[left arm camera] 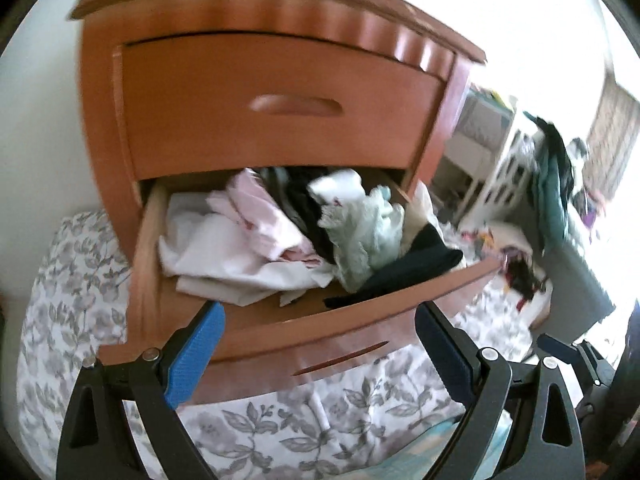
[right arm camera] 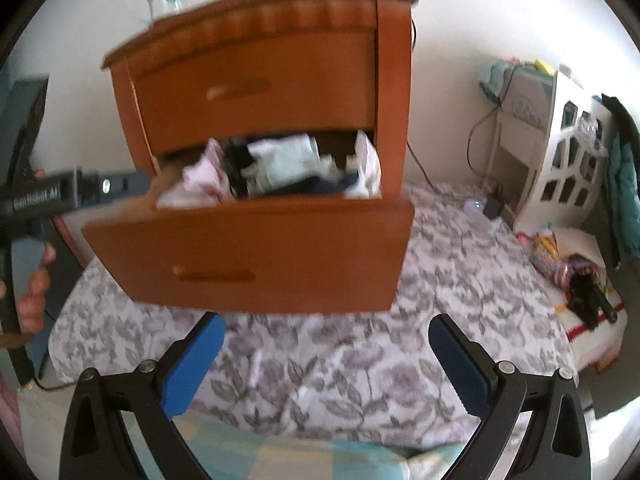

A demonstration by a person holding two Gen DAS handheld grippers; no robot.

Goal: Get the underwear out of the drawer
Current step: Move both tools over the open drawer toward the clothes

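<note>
Both of our hand-held grippers are spread wide w/ nothing between the blue pads: left hand-held gripper (left arm camera: 318, 320) sits right at the front edge of the open lower drawer (left arm camera: 352, 324), right hand-held gripper (right arm camera: 326, 334) hangs further back over the floral bedspread (right arm camera: 460, 264), well apart from the wood. We read that as approach: left leads in for the pick, right stays clear so it doesn't crowd the opening.

The drawer belongs to the orange-brown nightstand (right arm camera: 256, 32); upper drawer (left arm camera: 280, 104) is closed. Lower one is pulled out far enough to expose the pile, which is why we can come at it from above and in front.

Underwear (left arm camera: 360, 228), the pale green lacy piece, lies on top of the heap toward the drawer's right half, beside black fabric (left arm camera: 412, 268) and right of the pink garment (left arm camera: 260, 216) and white cloth (left arm camera: 208, 248). It's crumpled, so no clean long axis; roughly it seems to run front-to-back, near end drooping toward the drawer front. Motion blur is heavy, so we may be misjudging which pieces are actually underwear.

In the right wrist view a hand (right arm camera: 34, 284) grips the other tool's handle at far left.
</note>
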